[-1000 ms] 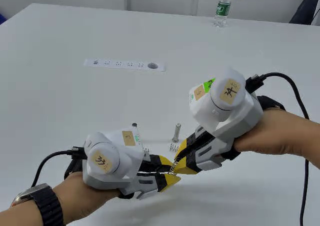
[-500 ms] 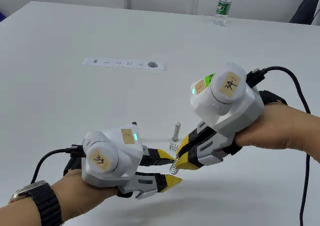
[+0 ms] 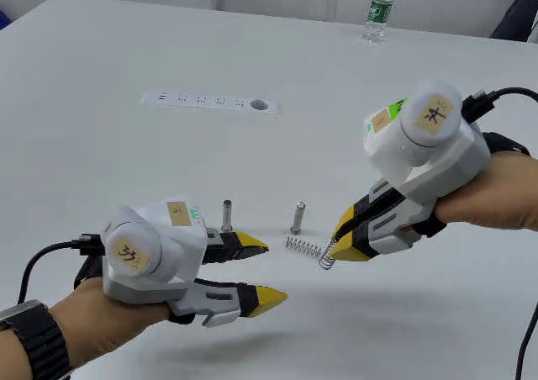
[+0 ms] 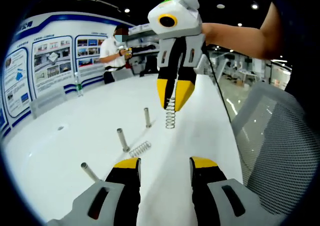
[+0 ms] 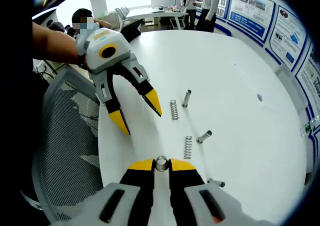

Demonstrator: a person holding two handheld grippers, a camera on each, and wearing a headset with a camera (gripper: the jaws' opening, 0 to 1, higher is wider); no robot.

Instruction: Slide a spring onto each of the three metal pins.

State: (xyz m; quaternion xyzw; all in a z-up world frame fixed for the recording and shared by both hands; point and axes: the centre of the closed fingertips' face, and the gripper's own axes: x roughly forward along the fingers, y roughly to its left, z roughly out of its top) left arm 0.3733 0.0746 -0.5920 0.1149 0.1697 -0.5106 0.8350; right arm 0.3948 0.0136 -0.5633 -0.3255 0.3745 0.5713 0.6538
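- Spring (image 4: 170,113) pinched by its top end in your right tongs (image 3: 336,250), hanging free so its bore can meet a pin.
- Your left tongs (image 3: 271,271) gape wide, empty.
- Three pins (image 4: 122,139) stand bare on the table (image 3: 126,170) between both tongs.

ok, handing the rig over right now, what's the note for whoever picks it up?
Left gripper: open, holding nothing, low over the white table.
Right gripper: shut on one small metal coil spring, which hangs from the jaw tips.
Three short silver metal pins are on the table, all bare.
Two more loose springs lie on the table beside the pins.
Done: no spring is on a pin yet.
Left: all three. Probably start with the held spring, then pick up the two loose ones.
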